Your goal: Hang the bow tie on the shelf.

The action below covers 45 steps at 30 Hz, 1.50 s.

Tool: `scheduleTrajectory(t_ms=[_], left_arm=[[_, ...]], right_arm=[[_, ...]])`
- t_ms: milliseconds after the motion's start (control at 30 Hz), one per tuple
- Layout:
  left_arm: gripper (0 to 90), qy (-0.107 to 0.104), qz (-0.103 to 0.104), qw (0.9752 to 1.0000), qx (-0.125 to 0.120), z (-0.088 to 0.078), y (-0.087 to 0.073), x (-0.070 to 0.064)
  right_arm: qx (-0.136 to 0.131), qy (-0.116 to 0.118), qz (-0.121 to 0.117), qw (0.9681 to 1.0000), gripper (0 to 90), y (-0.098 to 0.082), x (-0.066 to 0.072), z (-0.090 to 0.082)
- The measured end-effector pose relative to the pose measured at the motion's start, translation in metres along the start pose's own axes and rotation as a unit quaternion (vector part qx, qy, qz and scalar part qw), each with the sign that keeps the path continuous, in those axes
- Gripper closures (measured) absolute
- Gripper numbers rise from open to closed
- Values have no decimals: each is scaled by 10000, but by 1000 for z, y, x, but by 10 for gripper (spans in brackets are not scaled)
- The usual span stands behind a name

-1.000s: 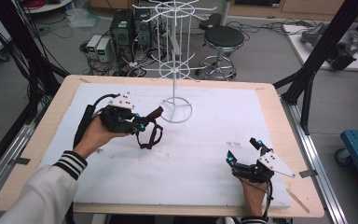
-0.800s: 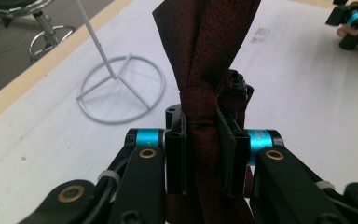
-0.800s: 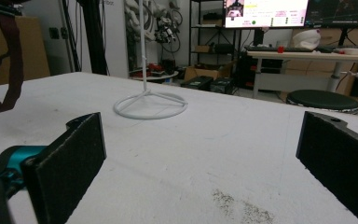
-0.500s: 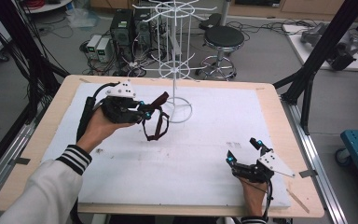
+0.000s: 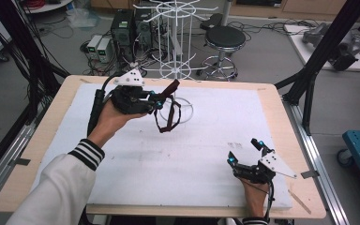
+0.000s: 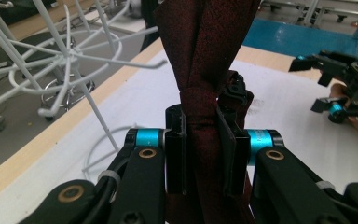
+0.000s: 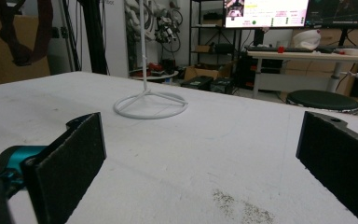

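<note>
My left gripper (image 5: 158,101) is shut on a dark red strap (image 5: 168,111), held in the air just left of the white wire rack (image 5: 174,28). The strap's loops dangle below the jaws over the rack's ring base (image 5: 187,108). In the left gripper view the strap (image 6: 205,56) is pinched between both pads, with the gripper (image 6: 205,154) close to the rack's wire arms (image 6: 74,56). My right gripper (image 5: 246,152) rests open on the white mat near the front right. In the right gripper view the gripper (image 7: 200,154) has nothing between its wide-apart pads, and the rack's base (image 7: 150,105) stands ahead.
A white foam mat (image 5: 201,140) covers the wooden table (image 5: 23,178). Beyond the far edge stand a black stool (image 5: 224,37) and computer boxes (image 5: 124,33). Black frame posts (image 5: 318,61) rise at the right.
My left gripper has lifted the strap up and moved it away from the person toward the rack. The right gripper has not moved.
</note>
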<state>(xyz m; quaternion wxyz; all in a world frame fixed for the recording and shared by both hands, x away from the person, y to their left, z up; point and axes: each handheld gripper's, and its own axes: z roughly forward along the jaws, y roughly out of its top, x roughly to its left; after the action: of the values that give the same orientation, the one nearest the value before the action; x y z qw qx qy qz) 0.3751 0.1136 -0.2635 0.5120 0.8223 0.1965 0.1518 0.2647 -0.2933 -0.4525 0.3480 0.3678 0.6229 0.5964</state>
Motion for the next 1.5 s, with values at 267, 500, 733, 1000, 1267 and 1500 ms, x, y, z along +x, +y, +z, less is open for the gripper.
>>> scheduleTrajectory(t_ms=[267,500,733,1000,1267,1500], left_arm=[[749,57,-116,9997,-216,10,9,-2],[749,173,-155,9994,-250,21,13,0],[749,369,-302,9981,-391,31,9,2],[749,591,-433,9964,-421,37,2,5],[749,911,-499,9928,-605,44,-2,3],[749,1176,-617,9891,-635,45,-11,8]], right_arm=[[19,-9,23,10000,6,0,0,0],[18,-3,25,10000,6,0,0,0],[22,-7,40,10000,6,0,0,0],[22,-7,26,10000,6,0,0,0],[11,-5,15,10000,6,0,0,0],[11,-3,12,10000,6,0,0,0]])
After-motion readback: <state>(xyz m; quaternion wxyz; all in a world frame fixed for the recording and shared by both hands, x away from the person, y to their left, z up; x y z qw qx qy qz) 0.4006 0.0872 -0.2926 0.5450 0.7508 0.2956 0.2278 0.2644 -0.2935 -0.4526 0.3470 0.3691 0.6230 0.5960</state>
